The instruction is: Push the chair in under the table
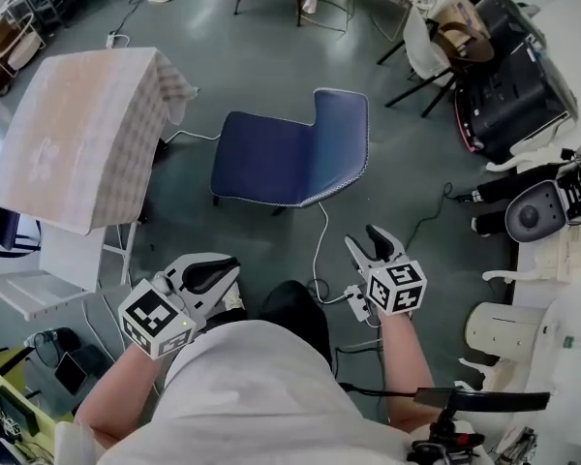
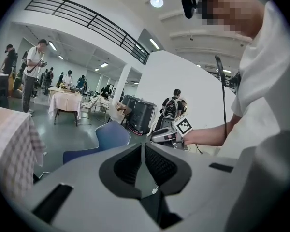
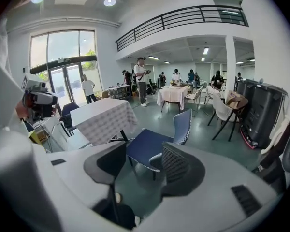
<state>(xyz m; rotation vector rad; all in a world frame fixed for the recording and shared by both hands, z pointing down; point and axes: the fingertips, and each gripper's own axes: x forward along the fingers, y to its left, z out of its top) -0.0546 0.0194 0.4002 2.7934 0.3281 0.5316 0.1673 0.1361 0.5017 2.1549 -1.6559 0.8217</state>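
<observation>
The grey-green polished floor spreads out below me, with other furniture and people standing far off at its edges. On it, to my left in the head view, stands the square desk draped in a pale pink-and-white checked cloth, the cloth hanging down over its sides. Just to the right of the desk stands the dark blue upholstered chair with white-stitched edging. Its seat is turned toward the desk and its backrest rises on the far side from it. The chair is wholly out in the open, not under the desk, with a strip of bare floor between seat and cloth. Both my hands are drawn in close to my body, well apart from the chair. My right gripper points toward the chair with its jaws spread wide and nothing between them; in the right gripper view the seat shows through the gap, far beyond. My left gripper has its jaws drawn together to a thin slit, holding nothing. A thin white cable trails across the floor from the chair toward my feet.
</observation>
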